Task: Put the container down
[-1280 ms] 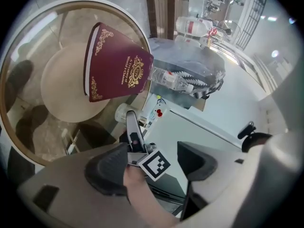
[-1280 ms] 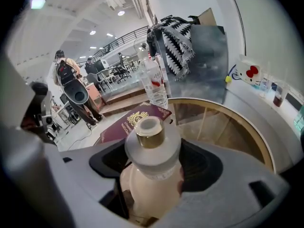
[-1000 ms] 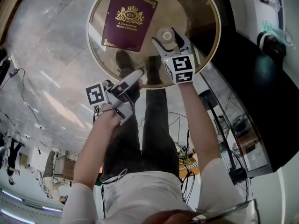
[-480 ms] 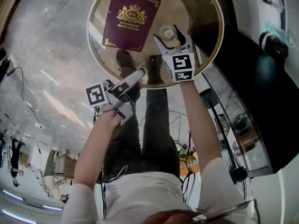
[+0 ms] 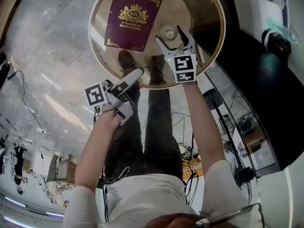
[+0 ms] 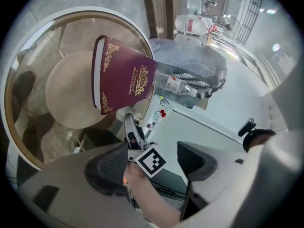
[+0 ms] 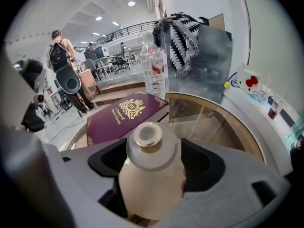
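Note:
A small cream container [image 5: 169, 33] with a round cap stands upright on the round glass table [image 5: 92, 32], to the right of a maroon book [image 5: 133, 20]. My right gripper [image 5: 170, 36] straddles it. Its jaws have just been opening, and the container [image 7: 151, 170] sits between the pads with no clear squeeze. The book [image 7: 121, 115] lies beyond it. My left gripper [image 5: 135, 93] hangs open and empty near the table's near rim, away from the container. In the left gripper view the book [image 6: 124, 77] and table rim [image 6: 12, 122] show ahead.
A clear plastic bottle [image 7: 154, 70] stands at the table's far side, beside black-and-white patterned cloth [image 7: 183, 34]. The person's legs show through the glass. Cables [image 5: 19, 94] trail on the marble floor at left. A dark cabinet [image 5: 266, 80] borders the right. People [image 7: 66, 75] stand in the background.
The right gripper's jaws stand slightly wider around the container. Both hands have kept their places, and the book and the container have not moved.

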